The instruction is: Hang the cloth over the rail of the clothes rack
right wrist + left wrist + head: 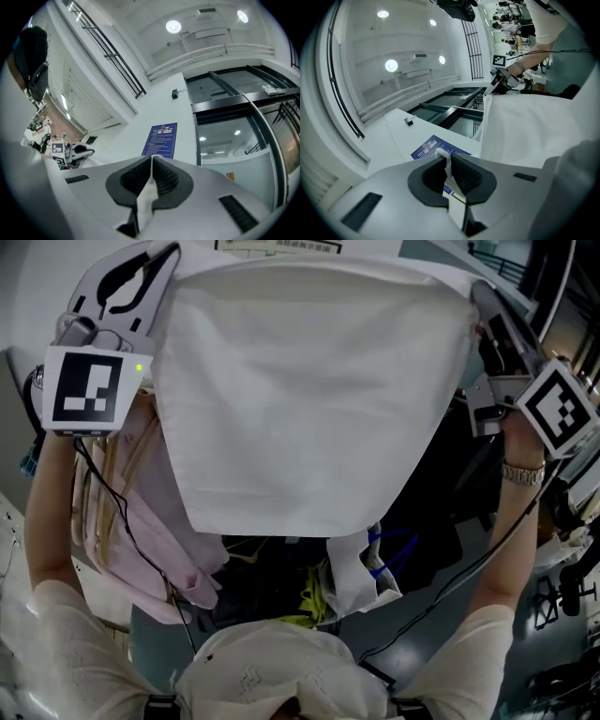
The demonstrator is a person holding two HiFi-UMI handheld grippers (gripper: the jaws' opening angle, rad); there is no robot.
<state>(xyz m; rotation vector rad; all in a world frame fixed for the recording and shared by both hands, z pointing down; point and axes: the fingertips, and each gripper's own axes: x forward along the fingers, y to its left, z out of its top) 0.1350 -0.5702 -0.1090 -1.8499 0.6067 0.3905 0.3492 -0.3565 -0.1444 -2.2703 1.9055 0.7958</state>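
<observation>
The white cloth is stretched wide and held high between my two grippers, filling the middle of the head view. At the cloth's upper left corner, my left gripper is shut on the cloth; in the left gripper view a fold of cloth is pinched between its dark pads. My right gripper is shut on the upper right corner, with a white fold showing between its pads. The rest of the cloth hangs to the right in the left gripper view. The spread cloth hides the rack's rail.
Below the cloth hang pink garments on wooden hangers, dark clothes, a yellow item and a white bag with blue handles. A blue notice is on the wall ahead. Black cables trail from both grippers.
</observation>
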